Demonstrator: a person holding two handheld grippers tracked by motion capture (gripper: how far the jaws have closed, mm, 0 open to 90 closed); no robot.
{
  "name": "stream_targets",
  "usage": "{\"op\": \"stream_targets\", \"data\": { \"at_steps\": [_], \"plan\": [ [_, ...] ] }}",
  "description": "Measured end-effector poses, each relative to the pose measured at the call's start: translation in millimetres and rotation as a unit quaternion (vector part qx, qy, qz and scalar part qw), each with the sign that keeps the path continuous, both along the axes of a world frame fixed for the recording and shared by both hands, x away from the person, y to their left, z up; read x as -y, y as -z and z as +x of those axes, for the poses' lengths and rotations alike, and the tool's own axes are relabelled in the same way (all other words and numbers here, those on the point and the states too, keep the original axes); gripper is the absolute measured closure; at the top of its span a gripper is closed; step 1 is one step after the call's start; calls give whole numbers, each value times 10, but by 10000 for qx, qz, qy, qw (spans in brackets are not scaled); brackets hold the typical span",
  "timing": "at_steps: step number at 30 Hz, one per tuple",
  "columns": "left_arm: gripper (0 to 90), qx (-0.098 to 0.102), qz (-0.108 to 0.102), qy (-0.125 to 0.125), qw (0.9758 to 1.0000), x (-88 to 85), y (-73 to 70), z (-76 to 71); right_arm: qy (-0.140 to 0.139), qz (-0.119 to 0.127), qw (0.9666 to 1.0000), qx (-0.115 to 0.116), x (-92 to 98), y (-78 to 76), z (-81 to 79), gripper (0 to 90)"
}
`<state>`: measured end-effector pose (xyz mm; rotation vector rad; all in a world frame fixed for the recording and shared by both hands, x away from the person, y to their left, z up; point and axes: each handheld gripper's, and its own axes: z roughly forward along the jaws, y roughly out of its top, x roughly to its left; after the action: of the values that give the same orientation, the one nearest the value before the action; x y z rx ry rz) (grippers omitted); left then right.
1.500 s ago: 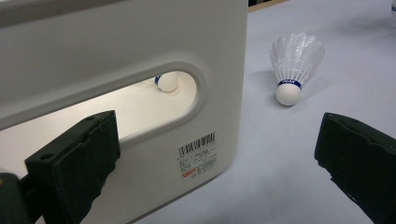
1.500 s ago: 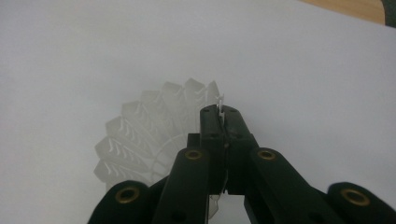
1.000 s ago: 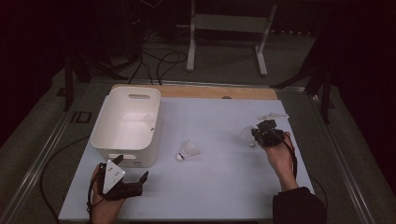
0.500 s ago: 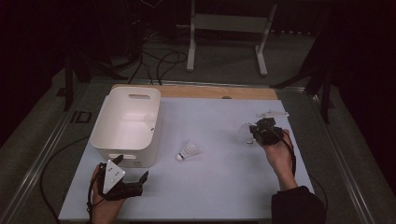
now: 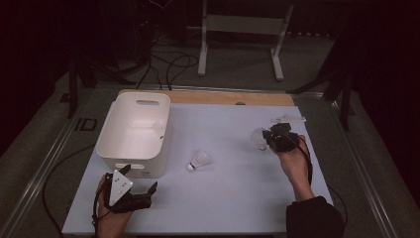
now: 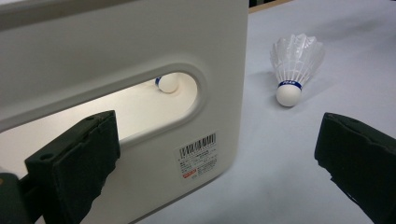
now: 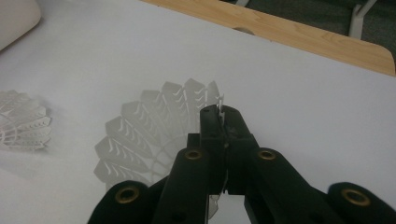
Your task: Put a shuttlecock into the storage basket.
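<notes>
A white bin [image 5: 115,130] stands at the table's left, and a shuttlecock [image 5: 158,126] lies inside it. Another shuttlecock [image 5: 199,160] lies on its side mid-table. My left gripper [image 5: 139,178] rests just in front of the bin, open and holding nothing. In its own view the left gripper [image 6: 219,172] faces the bin's handle slot [image 6: 140,100], the cork [image 6: 167,84] of the inner shuttlecock behind it and the loose shuttlecock [image 6: 293,65] to the right. My right gripper [image 5: 271,135] at the right is shut on a third shuttlecock [image 5: 258,136]. Its jaws [image 7: 223,119] pinch the feather skirt [image 7: 149,135].
The white mat [image 5: 233,198] covers the table, with a wooden strip [image 5: 223,97] along the far edge. A metal stand [image 5: 240,25] and cables lie on the floor beyond. In the right gripper view the loose shuttlecock [image 7: 23,122] lies at the left, the bin's corner [image 7: 14,16] above it.
</notes>
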<state>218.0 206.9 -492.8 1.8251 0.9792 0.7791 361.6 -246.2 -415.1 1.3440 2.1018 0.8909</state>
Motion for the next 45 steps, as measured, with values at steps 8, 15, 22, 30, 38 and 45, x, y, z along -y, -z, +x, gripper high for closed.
{"op": "stream_targets", "data": {
  "at_steps": [8,15,22,30,38,45],
  "plan": [
    [6,1,5,5,10000,0,0,0,-29,21,10000,20,-45,-30,1,890],
    [6,7,2,6,10000,0,-1,-1,-98,51,9999,87,-107,-58,9,889],
    [6,10,-4,5,10000,1,-1,-1,-125,33,9998,143,-144,-100,9,889],
    [6,7,1,5,10000,1,-1,0,-143,73,9997,197,-177,-124,13,889],
    [6,8,0,11,10000,0,-1,0,-181,92,9995,222,-234,-159,22,889],
    [6,3,-3,11,10000,0,-1,0,-194,99,9994,257,-278,-189,23,888]
  ]
}}
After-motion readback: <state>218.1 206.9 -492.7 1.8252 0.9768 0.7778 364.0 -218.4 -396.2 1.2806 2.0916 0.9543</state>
